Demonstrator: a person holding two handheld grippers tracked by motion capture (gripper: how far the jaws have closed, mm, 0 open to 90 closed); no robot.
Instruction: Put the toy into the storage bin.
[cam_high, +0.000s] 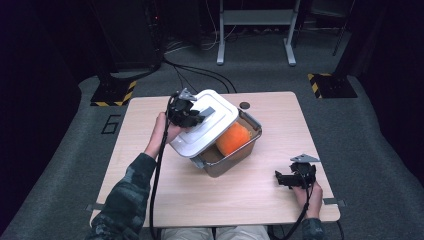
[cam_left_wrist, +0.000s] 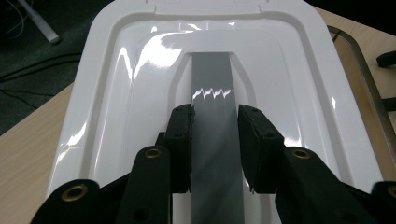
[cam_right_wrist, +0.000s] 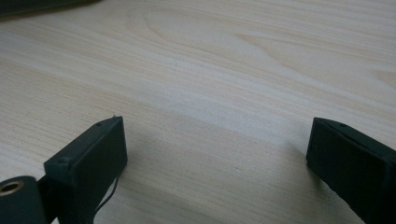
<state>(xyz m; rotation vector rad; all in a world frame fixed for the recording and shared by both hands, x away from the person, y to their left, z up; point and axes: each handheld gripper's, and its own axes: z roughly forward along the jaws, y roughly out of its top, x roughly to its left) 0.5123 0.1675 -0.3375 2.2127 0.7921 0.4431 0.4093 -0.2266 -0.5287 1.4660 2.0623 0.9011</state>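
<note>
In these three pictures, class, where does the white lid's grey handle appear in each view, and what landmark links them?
High view: the grey handle sits on the white lid, left of centre, at the left gripper.
Left gripper view: it runs up the middle, clamped between the black jaws.
Right gripper view: not in it; the open right gripper rests over bare wood.
Shared landmark: the wooden table, seen in all three.

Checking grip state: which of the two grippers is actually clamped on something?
The left gripper: its pads pinch the grey handle of the white lid. The right gripper rests on the table, jaws open, nothing between them.
</note>
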